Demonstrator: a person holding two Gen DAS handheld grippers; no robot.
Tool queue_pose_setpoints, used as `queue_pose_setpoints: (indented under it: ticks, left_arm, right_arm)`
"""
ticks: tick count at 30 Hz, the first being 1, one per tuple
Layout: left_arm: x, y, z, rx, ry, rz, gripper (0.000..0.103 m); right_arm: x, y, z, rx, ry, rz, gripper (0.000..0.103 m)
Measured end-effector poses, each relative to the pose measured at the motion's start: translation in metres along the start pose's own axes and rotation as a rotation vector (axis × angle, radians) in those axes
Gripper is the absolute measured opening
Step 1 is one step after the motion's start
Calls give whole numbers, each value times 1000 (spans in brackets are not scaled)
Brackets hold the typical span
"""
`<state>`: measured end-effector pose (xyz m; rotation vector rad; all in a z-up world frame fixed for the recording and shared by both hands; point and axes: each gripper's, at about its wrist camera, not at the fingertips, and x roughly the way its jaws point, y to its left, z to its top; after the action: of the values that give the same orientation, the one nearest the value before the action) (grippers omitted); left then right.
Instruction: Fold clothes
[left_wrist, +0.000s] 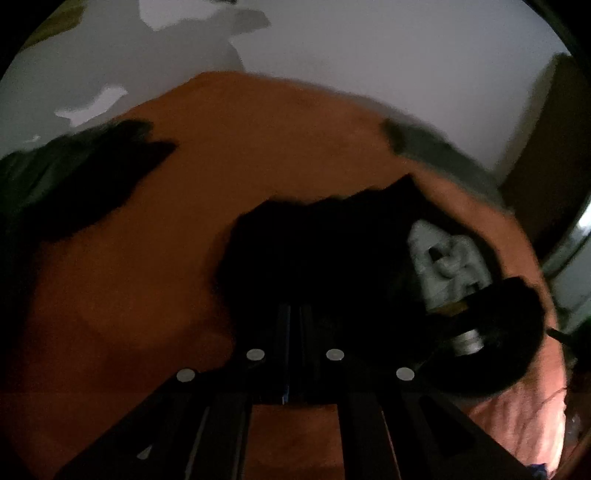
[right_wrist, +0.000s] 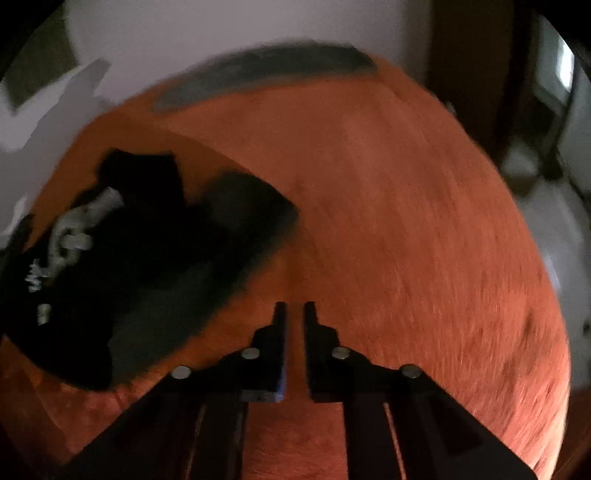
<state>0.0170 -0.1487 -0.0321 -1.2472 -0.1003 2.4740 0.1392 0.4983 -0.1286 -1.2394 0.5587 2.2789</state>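
A black cotton garment with a pale printed graphic (right_wrist: 122, 258) lies crumpled on the orange fuzzy bed cover (right_wrist: 406, 221). In the left wrist view the left gripper (left_wrist: 294, 310) has its tips buried in the dark cloth, fingers drawn together; whether fabric is actually pinched between them I cannot tell. The right gripper (right_wrist: 294, 314) hovers over bare cover just beside the garment's grey-lit edge, fingers a narrow slit apart and holding nothing. The cloth looks light, limp and unslippery, so it should drape and bunch rather than hold shape. Best hold, I judge, is a hem or shoulder corner on each side of the graphic.
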Motion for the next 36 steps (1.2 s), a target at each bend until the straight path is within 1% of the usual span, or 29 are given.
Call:
queue_pose_setpoints:
  ticks: [1,3,5,7,8,9,10,11,12,13,14,15,19,21,23,24,25,26,27,28,29,33,34,36]
  left_arm:
    - [1,1,-2,-4,9,-5,5]
    - [-1,-3,-2,15,20,-3,6]
    - [-8,-6,3,56,12,2,8]
    - [-19,-14,7,91,-26,5,10]
    - [-20,-19,9,105,-39,-2,14]
    - [-22,-21,9,116,-41,-7,20]
    - [-24,-24,8,127,-43,-11,23]
    - [-24,-26,5,150,-36,-1,25]
    - [-20,-31,4,169,-27,8,25]
    - [-17,-33,2,185,-19,16,25]
    - [-15,-36,0,199,-10,19,25]
    - [-13,-38,-2,212,-2,22,25]
    - [-13,-43,-8,268,26,2,25]
    - [-11,-43,-10,295,46,0,28]
    - [-2,-41,-13,296,105,-23,34]
    - [0,-40,-14,293,119,-25,35]
    - [0,-39,-15,293,124,-29,35]
    - [1,-38,-16,294,125,-29,35]
    - [1,-37,-17,294,126,-28,35]
    - [1,-37,-18,295,126,-27,35]
    - [1,-36,-19,295,127,-26,35]
    - [-5,-34,-18,292,124,-32,35]
    - [-8,-35,-17,294,124,-50,35]
    - [-14,-41,-18,335,125,-95,35]
  right_arm:
    - [3,-9,-5,45,6,13,4]
    - [-7,-18,-7,88,-26,34,4]
    - [-19,-12,-1,44,-63,57,4]
    - [-29,0,7,-23,-97,87,6]
    - [-32,10,11,-68,-106,106,8]
    - [-36,24,15,-115,-116,128,16]
    - [-37,40,19,-175,-129,155,34]
    - [-38,55,22,-234,-143,180,48]
    - [-39,72,24,-304,-158,204,68]
    - [-41,88,26,-375,-174,227,71]
    - [-42,104,28,-445,-189,250,71]
    - [-44,122,26,-523,-191,248,71]
    - [-24,175,27,-845,-117,185,71]
    - [-12,182,26,-968,-92,167,71]
    - [0,189,26,-1089,-66,149,71]
    - [10,190,27,-1144,-19,141,71]
    - [15,190,27,-1168,-10,131,59]
    - [21,190,28,-1182,-7,117,45]
    - [23,187,32,-1156,19,128,12]
    - [26,183,36,-1128,45,140,5]
    - [21,179,39,-1079,39,165,5]
    - [-24,150,35,-878,-40,248,5]
    - [-38,136,31,-824,-48,280,5]
    - [-55,117,21,-756,-56,306,5]
